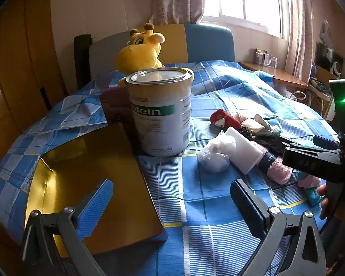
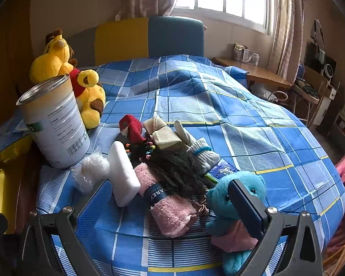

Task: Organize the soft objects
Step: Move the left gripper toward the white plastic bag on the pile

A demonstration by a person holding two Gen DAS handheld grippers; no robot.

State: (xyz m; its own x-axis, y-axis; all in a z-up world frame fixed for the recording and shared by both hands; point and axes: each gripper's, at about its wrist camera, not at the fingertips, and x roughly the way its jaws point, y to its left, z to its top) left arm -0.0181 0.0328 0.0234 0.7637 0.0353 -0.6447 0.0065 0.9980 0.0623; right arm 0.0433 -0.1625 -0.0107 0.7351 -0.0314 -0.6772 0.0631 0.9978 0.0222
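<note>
Gold-lined box lay empty on the bed; soft toys, towel and sponge remained heaped beside the tin. Both grippers' fingers stood wide apart, holding nothing; sorting apparently unstarted.

Tin hides giraffe body; label seemingly "protein".

Left hand-held gripper: ribbed blue pads, dark grey arms, silver screws; right hand-held gripper alike.

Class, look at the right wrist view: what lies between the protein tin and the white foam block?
A small clear plastic bag of white stuff, sitting on the bedspread between tin and foam block.
</note>
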